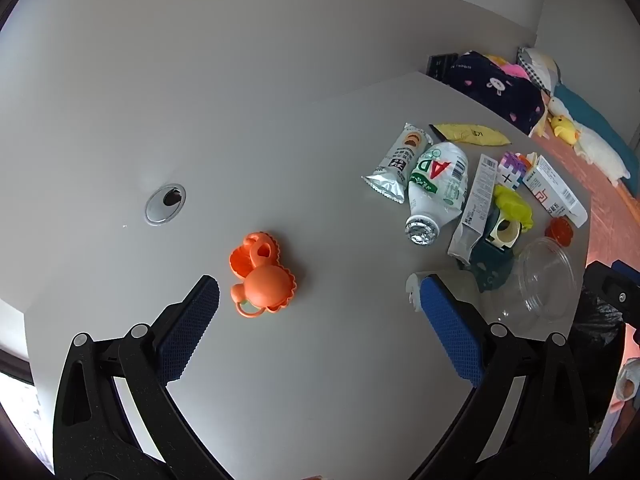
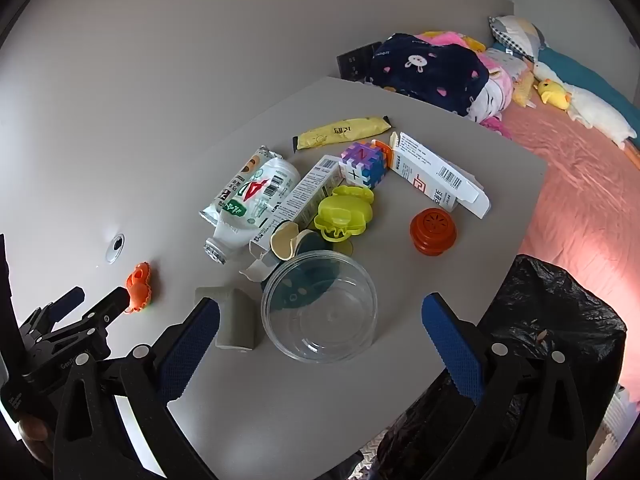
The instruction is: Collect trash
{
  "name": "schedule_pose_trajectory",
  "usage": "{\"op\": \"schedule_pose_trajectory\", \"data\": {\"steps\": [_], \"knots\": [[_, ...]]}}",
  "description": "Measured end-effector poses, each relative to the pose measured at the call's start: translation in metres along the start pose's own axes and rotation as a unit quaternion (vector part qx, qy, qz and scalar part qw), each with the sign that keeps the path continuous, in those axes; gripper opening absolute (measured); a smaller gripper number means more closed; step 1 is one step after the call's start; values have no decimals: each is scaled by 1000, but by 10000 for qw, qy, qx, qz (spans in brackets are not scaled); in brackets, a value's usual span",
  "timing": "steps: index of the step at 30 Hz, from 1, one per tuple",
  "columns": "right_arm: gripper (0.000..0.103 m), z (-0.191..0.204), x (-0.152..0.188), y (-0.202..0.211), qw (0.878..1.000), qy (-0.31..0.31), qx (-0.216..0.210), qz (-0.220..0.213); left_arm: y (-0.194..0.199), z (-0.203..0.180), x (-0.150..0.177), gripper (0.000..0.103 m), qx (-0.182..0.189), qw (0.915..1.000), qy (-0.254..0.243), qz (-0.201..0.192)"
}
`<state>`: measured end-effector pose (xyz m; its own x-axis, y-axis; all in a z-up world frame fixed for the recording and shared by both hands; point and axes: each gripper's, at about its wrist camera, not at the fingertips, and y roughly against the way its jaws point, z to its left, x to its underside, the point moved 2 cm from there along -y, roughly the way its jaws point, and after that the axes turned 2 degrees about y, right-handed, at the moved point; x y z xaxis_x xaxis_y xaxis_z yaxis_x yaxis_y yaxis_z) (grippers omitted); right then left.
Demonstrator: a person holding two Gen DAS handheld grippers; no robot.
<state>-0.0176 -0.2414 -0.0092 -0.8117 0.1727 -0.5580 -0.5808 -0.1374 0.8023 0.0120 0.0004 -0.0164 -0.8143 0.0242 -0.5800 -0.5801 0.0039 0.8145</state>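
Observation:
My left gripper (image 1: 316,292) is open and empty above the grey table (image 1: 320,380), with an orange plastic toy (image 1: 262,280) just beyond its left finger. A pile of trash lies to the right: a crushed white bottle (image 1: 438,188), a silver wrapper (image 1: 396,164), a yellow wrapper (image 1: 472,135), a long carton (image 1: 478,204) and a white box (image 1: 556,190). My right gripper (image 2: 320,308) is open and empty, its fingers on either side of a clear plastic bowl (image 2: 320,308). The left gripper (image 2: 100,300) shows at the left of the right wrist view.
A black trash bag (image 2: 548,320) stands open off the table's right edge. On the table are a puzzle cube (image 2: 364,164), a yellow-green toy (image 2: 346,210), a red lid (image 2: 432,230), a grey piece (image 2: 236,316) and a cable hole (image 1: 165,204). A bed with blankets lies behind.

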Motion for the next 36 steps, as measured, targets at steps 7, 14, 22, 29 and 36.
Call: {"op": "schedule_pose_trajectory", "data": {"steps": [7,14,22,29,36], "knots": [[101,1,0,-1,10000,32,43,6,-4,0,-5,97,0,10000,40,73],[101,1,0,-1,10000,26,34,9,-1,4,-1,97,3,10000,69,-15],[101,2,-2,1,10000,26,45,10,0,7,-3,97,-11,10000,74,-8],[101,1,0,0,10000,22,47,26,0,7,-3,97,-23,10000,70,-2],[101,1,0,-1,10000,27,40,31,-1,6,-3,97,-46,10000,61,-8]]}}
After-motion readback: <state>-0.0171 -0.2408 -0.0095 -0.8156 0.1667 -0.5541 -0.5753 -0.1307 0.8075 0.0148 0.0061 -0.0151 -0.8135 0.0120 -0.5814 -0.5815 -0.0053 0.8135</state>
